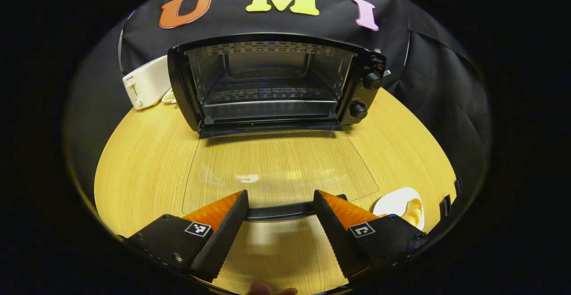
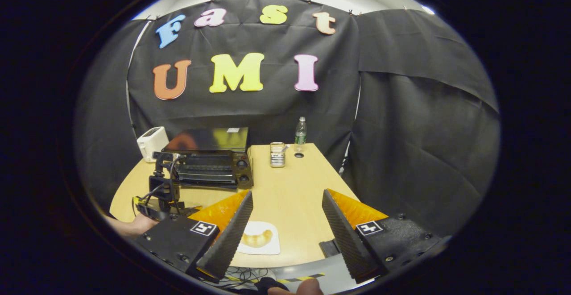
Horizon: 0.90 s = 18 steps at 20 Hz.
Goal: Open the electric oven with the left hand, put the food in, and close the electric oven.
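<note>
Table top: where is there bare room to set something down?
Bare wood lies right of the oven, between the jar and the plate. The open glass door covers the front; the toaster crowds the oven's left.

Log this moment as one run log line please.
oven door: fully open, flat | left gripper: open around door handle | right gripper: open above croissant on plate
</note>
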### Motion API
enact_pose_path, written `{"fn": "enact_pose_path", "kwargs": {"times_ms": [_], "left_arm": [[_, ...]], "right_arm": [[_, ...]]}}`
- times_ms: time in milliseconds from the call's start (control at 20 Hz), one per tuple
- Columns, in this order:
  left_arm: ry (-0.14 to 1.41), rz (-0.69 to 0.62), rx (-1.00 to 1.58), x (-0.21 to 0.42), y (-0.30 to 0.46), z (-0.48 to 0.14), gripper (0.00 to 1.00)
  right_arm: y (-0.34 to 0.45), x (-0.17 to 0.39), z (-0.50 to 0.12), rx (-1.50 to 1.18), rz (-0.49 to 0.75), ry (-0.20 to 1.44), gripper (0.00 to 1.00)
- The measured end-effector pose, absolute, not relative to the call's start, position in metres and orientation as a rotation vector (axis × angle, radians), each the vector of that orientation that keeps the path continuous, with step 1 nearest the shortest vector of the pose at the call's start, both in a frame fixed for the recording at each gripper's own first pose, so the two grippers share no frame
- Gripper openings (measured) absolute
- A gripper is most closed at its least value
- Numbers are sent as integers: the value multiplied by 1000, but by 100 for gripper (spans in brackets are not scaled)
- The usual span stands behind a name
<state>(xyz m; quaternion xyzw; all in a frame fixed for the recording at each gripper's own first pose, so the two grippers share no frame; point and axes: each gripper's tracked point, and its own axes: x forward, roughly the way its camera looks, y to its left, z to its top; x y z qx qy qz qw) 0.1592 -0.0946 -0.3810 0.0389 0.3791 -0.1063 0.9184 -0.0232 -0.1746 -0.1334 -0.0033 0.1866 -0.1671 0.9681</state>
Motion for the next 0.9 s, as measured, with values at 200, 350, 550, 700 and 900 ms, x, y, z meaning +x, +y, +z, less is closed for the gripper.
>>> {"fn": "enact_pose_path", "kwargs": {"times_ms": [200,350,550,700,900], "left_arm": [[702,-240,94,153,-88,-359,94],[650,-272,99,137,-81,-336,94],[567,-297,92,99,-63,-298,94],[515,-279,60,58,-41,-265,94],[447,-225,9,23,-13,-215,94]], "right_arm": [[-159,-38,-128,-5,-344,366,97],[-146,-49,-133,4,-346,367,97],[-133,-56,-160,43,-341,413,97],[-129,-53,-193,83,-337,462,98],[-118,-39,-239,129,-299,548,97]]}}
